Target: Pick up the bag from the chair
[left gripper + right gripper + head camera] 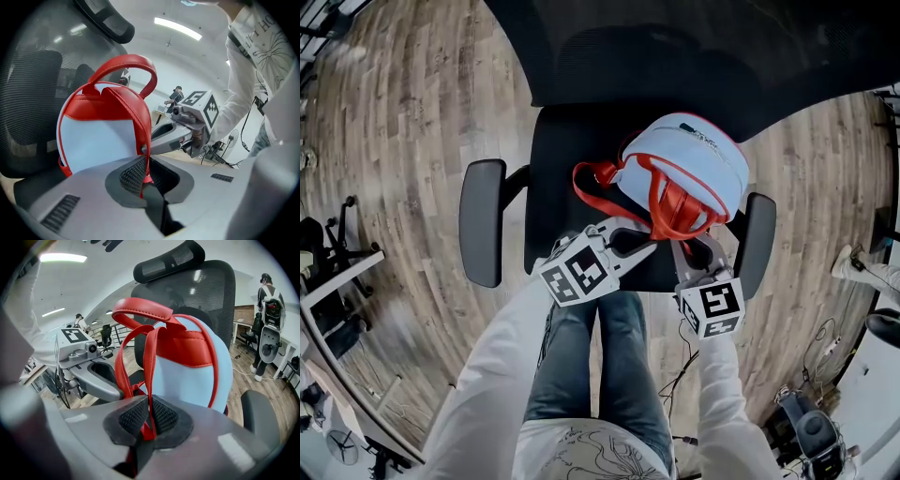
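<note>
A light-blue bag [694, 159] with red trim and red straps [670, 211] stands upright on the seat of a black office chair [558, 169]. My left gripper [645, 246] is shut on a red strap [144, 140] at the bag's front, the bag [98, 140] filling the left gripper view. Just to its right, my right gripper [686, 249] is shut on another red strap [149, 376], with the bag [197, 380] right behind the jaws. The red top handle [140, 309] arches above. Both grippers sit side by side at the seat's front edge.
The chair's armrests [481, 220] [757, 242] flank the bag, and its mesh backrest [206, 291] and headrest [168, 261] rise behind. My legs [600, 356] stand against the seat front. Cables [680, 370] lie on the wood floor. A person [269, 310] stands at the far right.
</note>
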